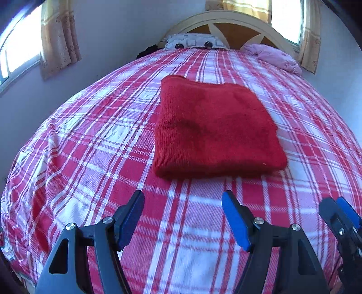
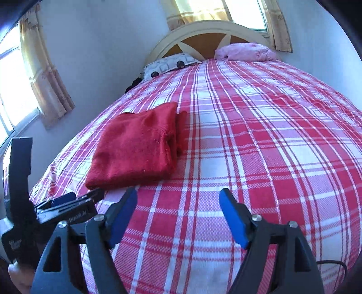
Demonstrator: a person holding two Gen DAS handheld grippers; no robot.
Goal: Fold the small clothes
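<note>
While both hand-held grippers (image 1: 183,199) (image 2: 178,196) gape empty, folded red garment (image 1: 215,129), plaid bedspread (image 1: 90,147), pillows (image 2: 245,52).

Folded garment (image 1: 217,126) flat on bedspread (image 1: 90,158), pillows (image 1: 194,41) behind it against headboard (image 1: 237,24).

A red-and-white plaid bedspread (image 1: 95,158) covers the bed and fills most of both views. At 12 o'clock stands a cream arched headboard (image 1: 226,19) with brown panels. Against it lie a white patterned pillow (image 1: 192,41) toward 11 o'clock and a crumpled pink pillow (image 1: 275,57) toward 1 o'clock. Beige curtains (image 1: 60,38) hang beside a bright window (image 1: 20,48) at 10 o'clock; another window (image 2: 246,11) glows behind the headboard.
</note>
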